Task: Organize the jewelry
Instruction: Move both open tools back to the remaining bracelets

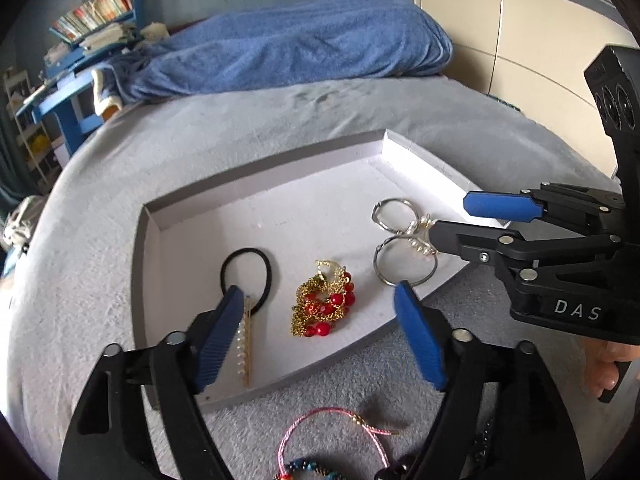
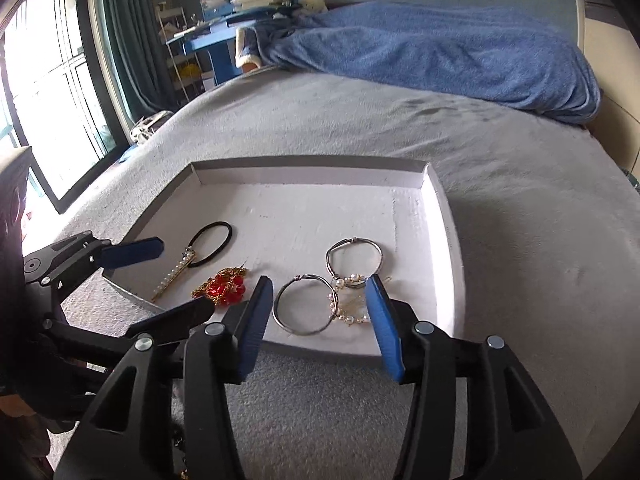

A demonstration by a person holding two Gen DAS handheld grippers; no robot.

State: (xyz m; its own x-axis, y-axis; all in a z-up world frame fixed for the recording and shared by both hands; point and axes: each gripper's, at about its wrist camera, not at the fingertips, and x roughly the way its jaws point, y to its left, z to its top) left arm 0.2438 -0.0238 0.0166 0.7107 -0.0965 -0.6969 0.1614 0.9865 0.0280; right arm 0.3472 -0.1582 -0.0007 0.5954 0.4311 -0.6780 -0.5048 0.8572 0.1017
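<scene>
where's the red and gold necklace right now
The red and gold necklace lies in the white tray near its front edge, between the pearl hair clip on its left and the two silver bangles on its right.

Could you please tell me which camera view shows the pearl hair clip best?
The right wrist view: the pearl hair clip lies unobstructed in the tray beside the black hair tie. In the left wrist view, the left gripper's finger covers part of it.

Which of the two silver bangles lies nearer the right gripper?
The plain silver bangle, lying just ahead of the right gripper; the other bangle lies farther back in the tray.
</scene>
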